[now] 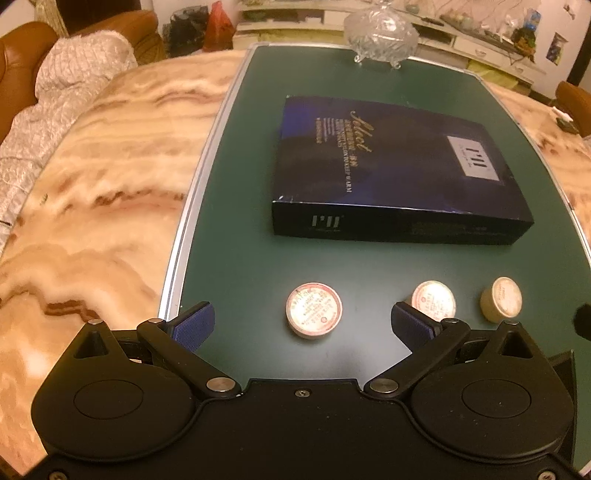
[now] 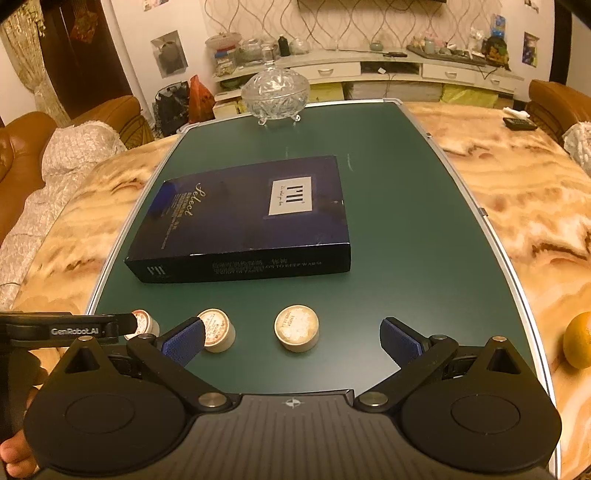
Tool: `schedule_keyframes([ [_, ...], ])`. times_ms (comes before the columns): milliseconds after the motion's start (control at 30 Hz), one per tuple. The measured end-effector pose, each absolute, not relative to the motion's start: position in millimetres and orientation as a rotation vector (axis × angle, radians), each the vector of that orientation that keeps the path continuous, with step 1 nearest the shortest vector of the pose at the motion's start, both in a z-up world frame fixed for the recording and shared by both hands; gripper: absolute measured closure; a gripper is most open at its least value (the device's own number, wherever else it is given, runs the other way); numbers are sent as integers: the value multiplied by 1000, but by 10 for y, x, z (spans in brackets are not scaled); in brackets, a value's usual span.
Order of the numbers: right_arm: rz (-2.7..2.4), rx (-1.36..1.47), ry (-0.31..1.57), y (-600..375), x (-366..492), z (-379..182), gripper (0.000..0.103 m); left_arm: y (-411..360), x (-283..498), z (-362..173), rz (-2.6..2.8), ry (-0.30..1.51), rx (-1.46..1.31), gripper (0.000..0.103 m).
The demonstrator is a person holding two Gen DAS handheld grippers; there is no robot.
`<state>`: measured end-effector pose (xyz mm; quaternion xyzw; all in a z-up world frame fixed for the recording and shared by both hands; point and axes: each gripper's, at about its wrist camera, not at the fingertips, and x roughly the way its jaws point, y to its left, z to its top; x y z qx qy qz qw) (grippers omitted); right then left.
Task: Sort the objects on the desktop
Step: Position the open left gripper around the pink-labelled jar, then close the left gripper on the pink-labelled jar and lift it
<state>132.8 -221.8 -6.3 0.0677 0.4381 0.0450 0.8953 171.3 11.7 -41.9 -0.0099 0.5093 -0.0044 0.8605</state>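
Three small round cream containers lie in a row on the green board (image 1: pixel 236 229) near its front edge. In the left wrist view they are the left one (image 1: pixel 314 309), middle one (image 1: pixel 434 301) and right one (image 1: pixel 501 299). In the right wrist view they are the left one (image 2: pixel 144 322), middle one (image 2: pixel 217 329) and right one (image 2: pixel 296 327). A dark blue flat box (image 1: pixel 391 170) (image 2: pixel 247 218) lies behind them. My left gripper (image 1: pixel 303 325) is open, just short of the left container. My right gripper (image 2: pixel 293 341) is open, just short of the right container.
A lidded crystal bowl (image 1: pixel 380 33) (image 2: pixel 275 92) stands at the board's far edge. The board rests on a marble-patterned table (image 1: pixel 92 184). An orange fruit (image 2: pixel 578 345) lies off the board at right. A remote (image 2: pixel 521 123) lies at far right. Sofas flank the table.
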Motion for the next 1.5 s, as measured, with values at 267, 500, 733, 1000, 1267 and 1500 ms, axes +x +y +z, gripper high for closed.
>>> schedule_keyframes([
  [267, 94, 143, 916, -2228, 1342, -107, 0, 116, 1875, -627, -2, 1122, -33, 0],
  [500, 97, 150, 922, -2240, 1351, -136, 0, 111, 1940, -695, 5, 1132, -53, 7],
  [733, 101, 153, 928, -2227, 1355, -168, 0, 72, 1976, -780, 2, 1161, -48, 20],
  [1000, 102, 156, 929, -2228, 1350, -176, 0, 42, 1995, -839, 12, 1176, -38, 38],
  [1267, 107, 158, 933, -2218, 1357, -204, 0, 38, 2004, -857, 20, 1171, -23, 51],
  [1500, 108, 159, 934, -2211, 1352, -211, 0, 30, 2006, -862, 22, 1173, -16, 62],
])
